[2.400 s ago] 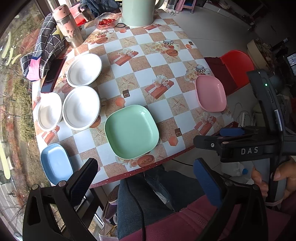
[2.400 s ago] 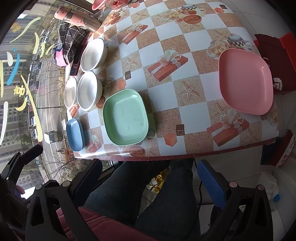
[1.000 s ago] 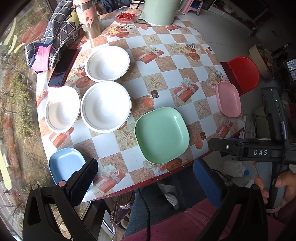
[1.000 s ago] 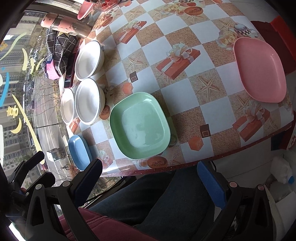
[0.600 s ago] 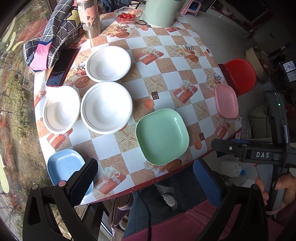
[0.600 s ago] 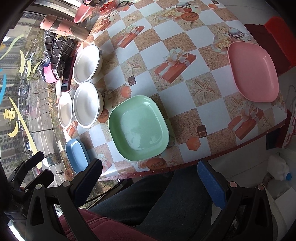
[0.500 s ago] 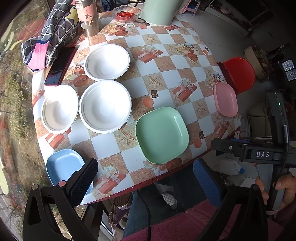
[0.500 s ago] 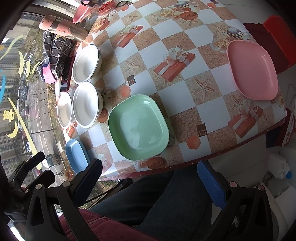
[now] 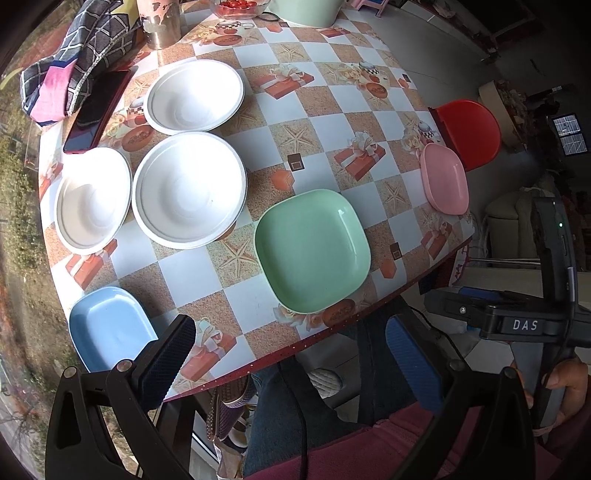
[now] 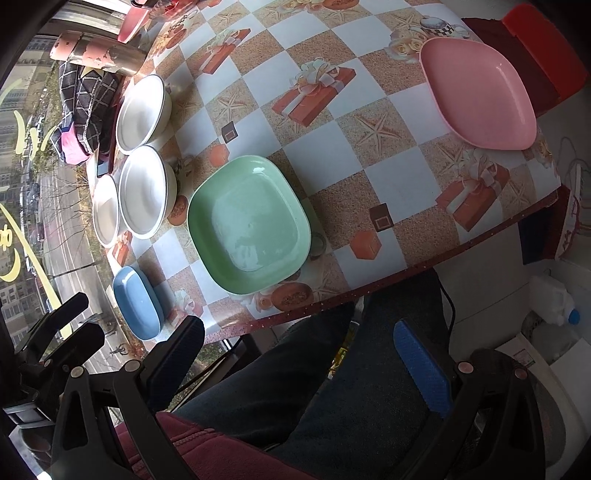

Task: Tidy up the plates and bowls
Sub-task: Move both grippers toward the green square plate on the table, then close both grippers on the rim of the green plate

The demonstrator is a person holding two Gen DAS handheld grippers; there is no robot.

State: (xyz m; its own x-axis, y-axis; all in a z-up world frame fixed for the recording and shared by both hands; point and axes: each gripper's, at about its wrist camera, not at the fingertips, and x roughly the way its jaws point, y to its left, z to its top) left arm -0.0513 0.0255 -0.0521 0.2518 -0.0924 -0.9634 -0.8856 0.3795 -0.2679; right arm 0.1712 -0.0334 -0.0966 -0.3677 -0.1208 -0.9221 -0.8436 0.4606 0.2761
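Note:
A green square plate [image 9: 312,249] [image 10: 249,223] lies near the table's front edge. A pink plate [image 9: 445,179] [image 10: 478,92] lies at the right edge and a blue plate [image 9: 109,326] [image 10: 136,301] at the front left corner. Three white bowls [image 9: 188,188] [image 9: 92,199] [image 9: 194,96] sit on the left side; they also show in the right wrist view [image 10: 146,190]. My left gripper [image 9: 291,347] is open and empty, above the front edge over my lap. My right gripper [image 10: 299,350] is open and empty, also in front of the table.
A checked cloth [image 9: 79,55], a phone [image 9: 98,110], a metal tumbler [image 9: 159,22], a tomato bowl [image 9: 238,7] and a green jug [image 9: 303,13] stand at the back. A red stool [image 9: 467,129] is beyond the table's right side.
Both grippers have moved closer to the table and a little left; the plates and bowls look larger. Nothing on the table has moved. Both grippers stay open.

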